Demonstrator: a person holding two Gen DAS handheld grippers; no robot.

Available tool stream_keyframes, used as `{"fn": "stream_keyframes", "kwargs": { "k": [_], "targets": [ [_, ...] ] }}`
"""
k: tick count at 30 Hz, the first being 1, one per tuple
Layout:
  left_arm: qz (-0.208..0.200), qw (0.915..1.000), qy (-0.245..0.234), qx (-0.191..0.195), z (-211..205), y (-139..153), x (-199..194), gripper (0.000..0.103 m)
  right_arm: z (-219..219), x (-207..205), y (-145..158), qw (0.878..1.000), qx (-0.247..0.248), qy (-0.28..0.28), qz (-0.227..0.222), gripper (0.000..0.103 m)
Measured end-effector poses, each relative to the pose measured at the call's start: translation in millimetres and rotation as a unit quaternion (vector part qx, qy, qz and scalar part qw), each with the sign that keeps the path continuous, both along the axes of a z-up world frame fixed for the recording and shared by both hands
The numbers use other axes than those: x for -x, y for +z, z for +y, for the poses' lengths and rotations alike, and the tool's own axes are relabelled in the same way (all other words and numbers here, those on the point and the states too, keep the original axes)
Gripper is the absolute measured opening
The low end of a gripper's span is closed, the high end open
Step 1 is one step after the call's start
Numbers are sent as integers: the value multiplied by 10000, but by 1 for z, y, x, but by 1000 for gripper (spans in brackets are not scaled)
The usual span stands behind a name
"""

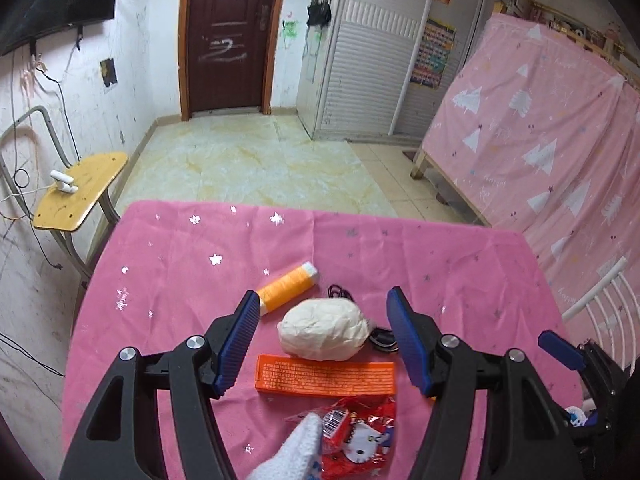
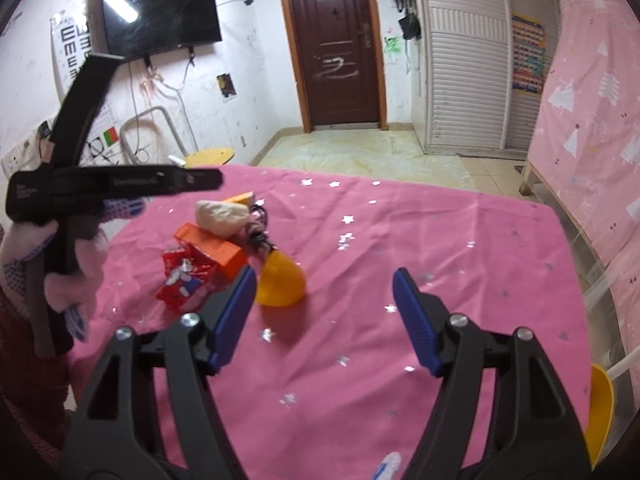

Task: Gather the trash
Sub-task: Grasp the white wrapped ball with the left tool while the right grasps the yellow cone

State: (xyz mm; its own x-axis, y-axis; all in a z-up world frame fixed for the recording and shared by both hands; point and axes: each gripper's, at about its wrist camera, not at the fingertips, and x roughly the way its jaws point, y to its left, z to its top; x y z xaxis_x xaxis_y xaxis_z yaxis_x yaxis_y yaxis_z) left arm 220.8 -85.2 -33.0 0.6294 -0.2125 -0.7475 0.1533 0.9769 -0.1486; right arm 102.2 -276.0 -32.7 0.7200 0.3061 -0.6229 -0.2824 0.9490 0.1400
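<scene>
Left gripper point(image 1: 322, 334) jaws spread wide, nothing between the pads; crumpled white paper wad point(image 1: 323, 330) sits on the cloth right in the gap between the fingers, touching neither. Orange box point(image 1: 326, 380) lies flat just nearer than the wad, also inside the gap. Red snack wrapper point(image 1: 360, 436) is nearest the camera, below the box, next to a white gloved fingertip point(image 1: 296, 452). Orange thread spool point(image 1: 286, 289) lies beyond the left finger's tip; black cord point(image 1: 380, 340) peeks out by the right finger. Right gripper point(image 2: 324, 314) also spread wide and empty; orange funnel-shaped piece point(image 2: 280, 282) just beside its left fingertip, the trash cluster beyond and left of that finger. Everything rests on a pink star-print tablecloth point(image 1: 460, 272). Room: dark brown door point(image 1: 230, 36), wall TV point(image 2: 160, 12), wooden chair point(image 1: 80, 190), pink tree-print sheet point(image 1: 540, 128), yellowish tile floor point(image 1: 248, 160).
</scene>
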Motion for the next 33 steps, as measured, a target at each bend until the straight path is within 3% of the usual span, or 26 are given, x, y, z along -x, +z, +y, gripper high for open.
{"fn": "stream_keyframes", "kwargs": {
  "k": [11, 15, 18, 25, 28, 30, 32, 33],
  "targets": [
    [346, 9986, -312, -261, -13, -34, -14, 58, 36, -22, -12, 9990, 169, 287, 285, 69],
    [404, 9981, -413, -206, -15, -40, -14, 48, 43, -29, -17, 9983, 205, 349, 413, 70],
    [355, 9989, -310, -79, -9, -39, -12, 46, 49, -34, -19, 9976, 264, 402, 507, 76],
    [-101, 9998, 5, 196, 12, -6, 6, 46, 55, -43, -25, 9956, 360, 463, 733, 76],
    [-269, 9989, 106, 363, 20, 10, 14, 46, 55, -44, -28, 9947, 337, 512, 829, 65],
    [-349, 9984, 99, 434, 23, 18, 19, 46, 54, -48, -29, 9939, 282, 553, 914, 53],
    [-395, 9982, 95, 451, 22, 24, 24, 46, 51, -48, -29, 9939, 229, 551, 925, 33],
    [-424, 9981, 91, 433, 20, 26, 28, 46, 52, -46, -29, 9943, 222, 541, 895, 30]
  ]
}}
